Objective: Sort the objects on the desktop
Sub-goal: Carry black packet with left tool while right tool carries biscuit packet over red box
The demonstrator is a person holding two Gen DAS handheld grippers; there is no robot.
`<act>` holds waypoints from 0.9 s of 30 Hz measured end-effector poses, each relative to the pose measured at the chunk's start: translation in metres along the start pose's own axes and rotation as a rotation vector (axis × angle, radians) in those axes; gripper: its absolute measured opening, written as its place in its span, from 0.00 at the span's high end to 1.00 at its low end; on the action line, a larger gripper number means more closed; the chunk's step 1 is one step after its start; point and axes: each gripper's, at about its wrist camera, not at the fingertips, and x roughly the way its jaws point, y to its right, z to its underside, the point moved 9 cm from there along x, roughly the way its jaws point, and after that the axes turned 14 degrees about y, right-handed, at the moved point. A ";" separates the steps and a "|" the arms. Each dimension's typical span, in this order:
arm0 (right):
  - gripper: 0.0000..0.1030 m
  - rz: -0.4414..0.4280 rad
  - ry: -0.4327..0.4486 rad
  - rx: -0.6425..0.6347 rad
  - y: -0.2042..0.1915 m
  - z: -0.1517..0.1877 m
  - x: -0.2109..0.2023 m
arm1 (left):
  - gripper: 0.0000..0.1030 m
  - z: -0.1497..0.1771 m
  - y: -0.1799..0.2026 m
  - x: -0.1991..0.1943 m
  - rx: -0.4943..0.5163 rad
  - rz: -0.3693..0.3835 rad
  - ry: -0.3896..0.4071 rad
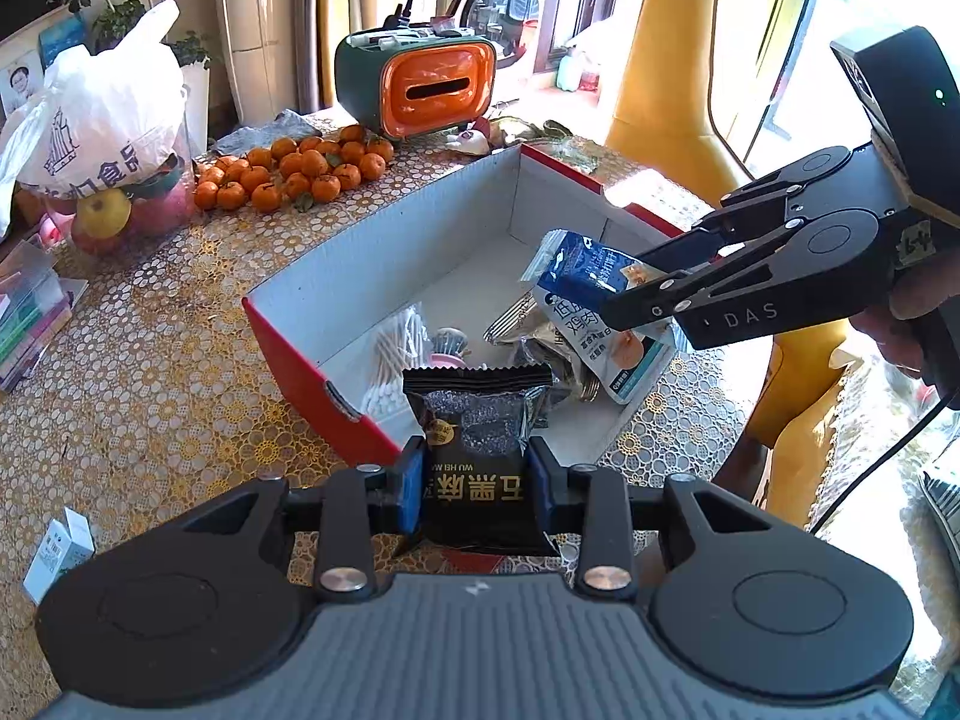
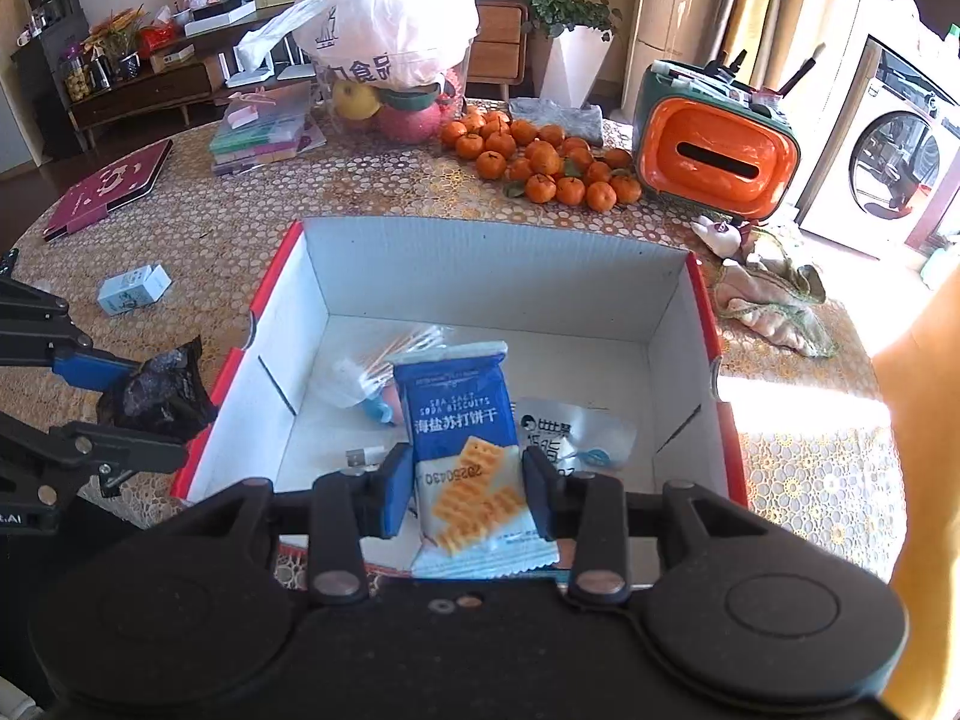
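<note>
A red box with a white inside [image 1: 336, 276] [image 2: 492, 264] stands open on the table. In it lie cotton swabs [image 1: 393, 354] [image 2: 390, 354], a white snack pouch [image 2: 576, 426] and other small packets. My left gripper [image 1: 477, 480] is shut on a black snack packet [image 1: 480, 420] at the box's near corner; it also shows in the right wrist view [image 2: 162, 390]. My right gripper [image 2: 468, 480] is shut on a blue soda biscuit packet [image 2: 462, 408] [image 1: 591, 276] and holds it above the box.
A pile of mandarins [image 1: 294, 171] [image 2: 540, 162], an orange-and-green tissue box [image 1: 420, 84] [image 2: 714, 144], a white bag over fruit [image 1: 96, 120] [image 2: 384, 30], stacked cases [image 2: 264, 132], a small white carton [image 2: 135, 288] [image 1: 57, 546] and a maroon case [image 2: 108, 189] lie on the table. A yellow chair [image 1: 660, 60] stands beyond it.
</note>
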 end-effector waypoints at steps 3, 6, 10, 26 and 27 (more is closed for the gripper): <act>0.63 0.007 -0.004 -0.002 0.005 0.000 0.005 | 0.68 -0.003 0.003 0.011 0.013 0.005 -0.009; 0.63 0.007 -0.004 0.001 0.009 -0.002 0.009 | 0.67 -0.006 0.006 0.021 0.021 0.013 -0.018; 0.63 0.010 -0.006 0.007 0.015 -0.003 0.016 | 0.67 -0.009 0.007 0.033 0.029 0.015 -0.028; 0.63 0.025 -0.034 0.035 0.019 -0.004 0.063 | 0.67 -0.001 0.013 0.088 0.070 0.036 -0.119; 0.63 0.028 -0.036 0.034 0.019 -0.004 0.066 | 0.67 0.000 0.013 0.090 0.071 0.038 -0.127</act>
